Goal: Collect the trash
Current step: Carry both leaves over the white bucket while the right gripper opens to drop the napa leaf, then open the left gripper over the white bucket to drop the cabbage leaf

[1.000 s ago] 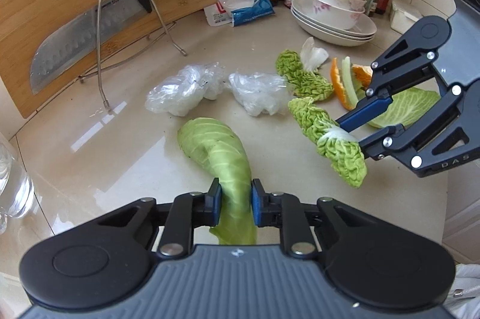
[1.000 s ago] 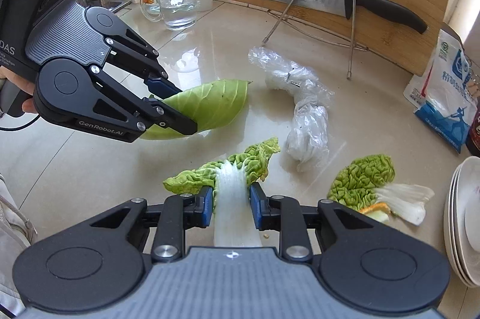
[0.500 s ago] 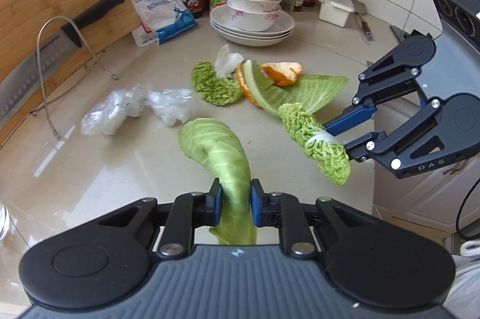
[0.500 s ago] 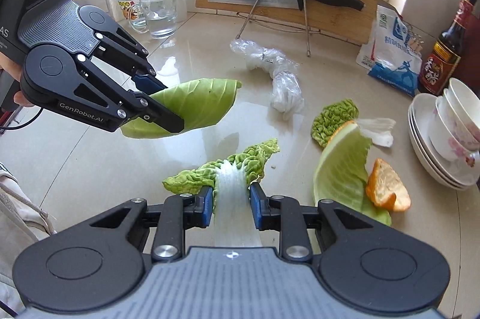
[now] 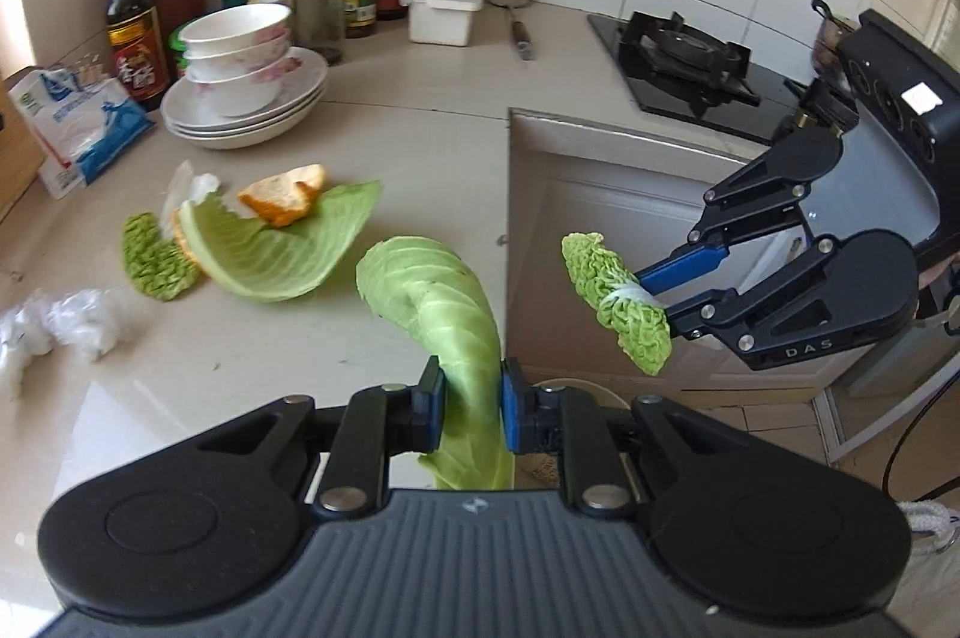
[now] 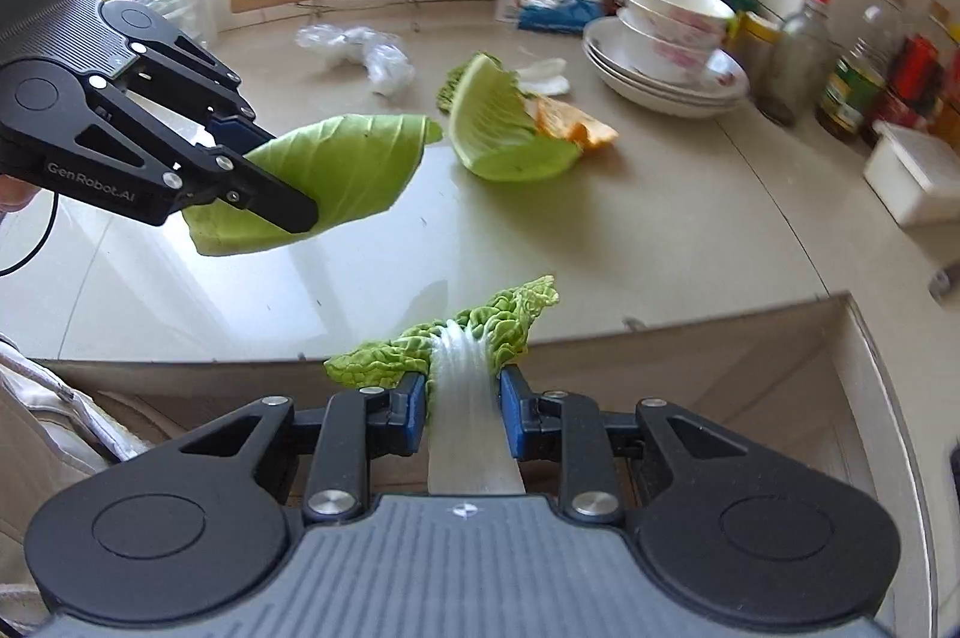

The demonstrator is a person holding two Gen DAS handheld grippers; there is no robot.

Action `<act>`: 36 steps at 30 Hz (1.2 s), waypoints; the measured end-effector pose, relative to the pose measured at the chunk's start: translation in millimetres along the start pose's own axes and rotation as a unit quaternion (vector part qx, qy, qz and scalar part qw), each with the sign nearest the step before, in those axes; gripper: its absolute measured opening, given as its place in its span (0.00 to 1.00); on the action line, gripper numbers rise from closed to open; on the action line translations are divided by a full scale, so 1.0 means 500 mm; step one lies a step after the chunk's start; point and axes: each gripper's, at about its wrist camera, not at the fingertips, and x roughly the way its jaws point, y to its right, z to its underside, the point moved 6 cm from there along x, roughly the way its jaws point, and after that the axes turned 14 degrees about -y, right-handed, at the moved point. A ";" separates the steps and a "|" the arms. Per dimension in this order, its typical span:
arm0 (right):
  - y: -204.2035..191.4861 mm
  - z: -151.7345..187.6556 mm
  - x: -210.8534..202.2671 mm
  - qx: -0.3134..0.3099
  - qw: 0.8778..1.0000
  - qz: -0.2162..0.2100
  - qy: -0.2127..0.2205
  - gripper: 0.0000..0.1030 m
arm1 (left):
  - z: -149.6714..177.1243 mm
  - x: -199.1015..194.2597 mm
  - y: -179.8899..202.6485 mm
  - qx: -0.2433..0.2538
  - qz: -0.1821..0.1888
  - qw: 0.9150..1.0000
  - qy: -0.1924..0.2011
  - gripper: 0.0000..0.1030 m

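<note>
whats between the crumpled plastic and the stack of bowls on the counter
In the right wrist view, between the plastic and the bowls lie a crinkly green leaf, a curled cabbage leaf and orange peel.

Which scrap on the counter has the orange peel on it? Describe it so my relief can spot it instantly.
Start at the stack of bowls and plates and come forward across the counter. The cabbage leaf lies there, broad, smooth and pale green, cupped, with the orange peel resting on it; the neighbouring napa leaf is small, crinkled and darker.

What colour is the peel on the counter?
Orange peel, pale inside; clearest in the right wrist view.
</note>
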 end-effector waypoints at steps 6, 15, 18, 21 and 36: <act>0.049 0.111 0.038 0.081 0.996 0.019 -0.029 0.29 | -0.024 0.025 0.079 0.038 0.025 0.999 -0.004 0.16; 0.091 0.199 0.094 0.163 0.985 0.022 -0.044 0.60 | -0.037 0.055 0.139 0.061 0.035 0.997 -0.022 0.16; 0.094 0.212 0.085 0.185 0.982 0.026 -0.036 0.68 | -0.040 0.069 0.149 0.066 0.037 0.997 -0.030 0.16; 0.090 0.223 0.059 0.204 0.978 0.042 -0.019 0.88 | -0.043 0.087 0.162 0.069 0.042 0.996 -0.036 0.16; 0.026 0.297 -0.039 0.285 0.950 0.126 0.012 1.00 | -0.059 0.225 0.253 0.093 0.091 0.988 -0.082 0.16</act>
